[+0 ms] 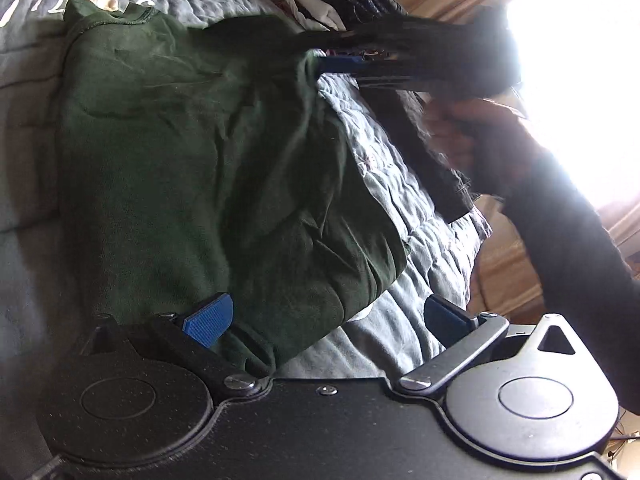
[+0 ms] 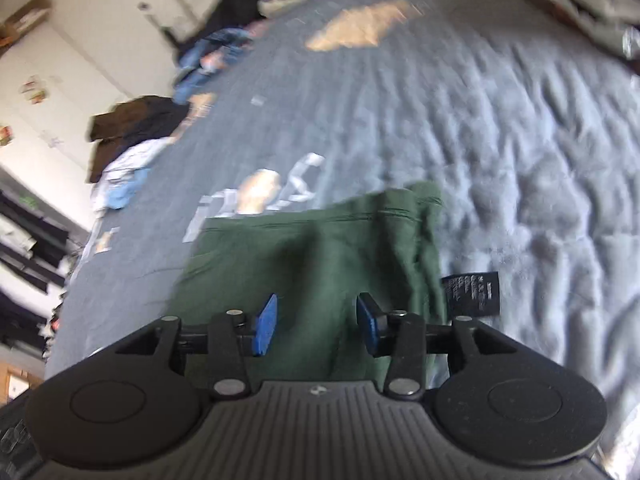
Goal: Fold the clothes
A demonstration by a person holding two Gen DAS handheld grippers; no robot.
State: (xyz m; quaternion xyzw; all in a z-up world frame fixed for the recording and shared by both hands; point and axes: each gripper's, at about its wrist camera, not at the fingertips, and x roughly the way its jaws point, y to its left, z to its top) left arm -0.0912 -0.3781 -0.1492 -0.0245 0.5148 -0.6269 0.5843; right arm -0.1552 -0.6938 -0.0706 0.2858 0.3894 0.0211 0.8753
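1. A dark green garment lay rumpled on a grey quilted bedspread.
2. The left gripper hung over the garment's near edge, its blue pads spread wide apart.
3. The right gripper, motion-blurred, met the garment's far edge; whether it gripped could not be told.
4. A hand in a dark sleeve held it.

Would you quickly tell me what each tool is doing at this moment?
Left tool: open, holding nothing, over the edge of the green garment.
Right tool: open, fingers either side of a fold in the green garment, not clamped.
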